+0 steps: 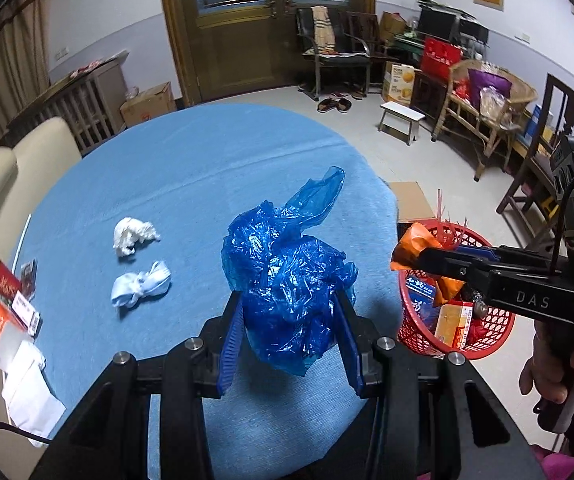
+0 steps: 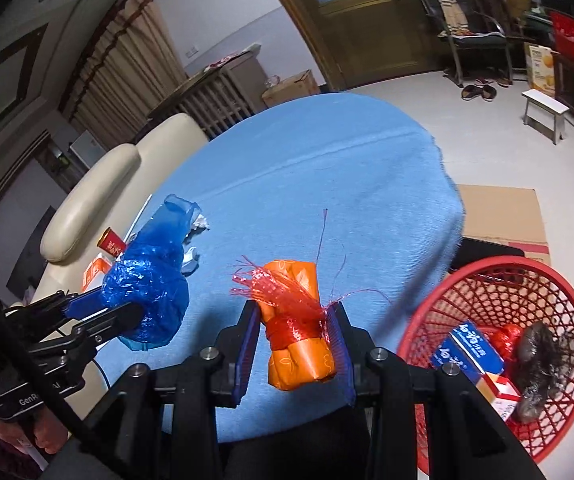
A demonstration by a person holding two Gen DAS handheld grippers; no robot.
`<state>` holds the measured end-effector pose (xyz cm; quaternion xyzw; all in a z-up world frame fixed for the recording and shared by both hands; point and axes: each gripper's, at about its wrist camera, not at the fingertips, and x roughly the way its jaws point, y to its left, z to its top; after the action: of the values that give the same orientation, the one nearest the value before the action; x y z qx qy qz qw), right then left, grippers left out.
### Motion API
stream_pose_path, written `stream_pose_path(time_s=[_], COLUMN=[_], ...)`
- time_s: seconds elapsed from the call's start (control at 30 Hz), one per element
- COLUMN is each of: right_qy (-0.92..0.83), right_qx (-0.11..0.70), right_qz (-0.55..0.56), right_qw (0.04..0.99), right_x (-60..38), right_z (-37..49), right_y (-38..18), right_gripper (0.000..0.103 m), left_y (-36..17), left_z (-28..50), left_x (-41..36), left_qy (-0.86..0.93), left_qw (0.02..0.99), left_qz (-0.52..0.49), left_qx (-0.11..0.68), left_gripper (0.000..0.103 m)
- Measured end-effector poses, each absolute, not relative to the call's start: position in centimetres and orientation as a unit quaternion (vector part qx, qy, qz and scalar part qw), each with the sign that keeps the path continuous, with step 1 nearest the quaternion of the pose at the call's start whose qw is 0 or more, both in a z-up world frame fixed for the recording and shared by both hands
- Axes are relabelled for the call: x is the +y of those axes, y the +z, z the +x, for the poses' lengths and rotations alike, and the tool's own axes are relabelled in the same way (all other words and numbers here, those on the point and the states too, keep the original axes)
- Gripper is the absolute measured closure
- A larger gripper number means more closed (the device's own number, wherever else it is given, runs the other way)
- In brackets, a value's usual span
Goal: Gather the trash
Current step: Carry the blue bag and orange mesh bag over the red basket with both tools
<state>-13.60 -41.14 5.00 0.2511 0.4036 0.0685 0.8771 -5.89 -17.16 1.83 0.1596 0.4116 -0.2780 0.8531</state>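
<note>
1. Left wrist view: a crumpled blue plastic bag (image 1: 287,276) is clamped between the pads of the left gripper (image 1: 291,312) and held above the blue tablecloth (image 1: 191,168).
2. Two white tissue wads (image 1: 135,234) are seen lying apart on the cloth, with small boxes (image 1: 3,316) near its left edge.
3. The right gripper (image 1: 411,254) is seen over the red basket (image 1: 495,328) on the floor, closed on an orange packet (image 1: 417,242).
4. Right wrist view: the orange packet (image 2: 301,332), wrapped in red mesh, is pinched by the right gripper (image 2: 295,336).
5. The red basket (image 2: 499,280), holding boxes and dark trash, is placed at lower right, beside the table.
</note>
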Motion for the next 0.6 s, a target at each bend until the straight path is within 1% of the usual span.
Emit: stream_pose_path(time_s=[0.6], right_qy=[0.029], right_qx=[0.394], right_qz=[0.291], right_qw=[0.871], right_x=[-46.2], right_z=[-17.0], right_y=[4.0], right_gripper=[0.066], left_y=[1.9], left_z=[-7.9], left_x=[-22.6], left_qy=[-0.311], left_qw=[0.839], left_qz=[0.217], left_qx=[0.391], left_gripper=[0.058])
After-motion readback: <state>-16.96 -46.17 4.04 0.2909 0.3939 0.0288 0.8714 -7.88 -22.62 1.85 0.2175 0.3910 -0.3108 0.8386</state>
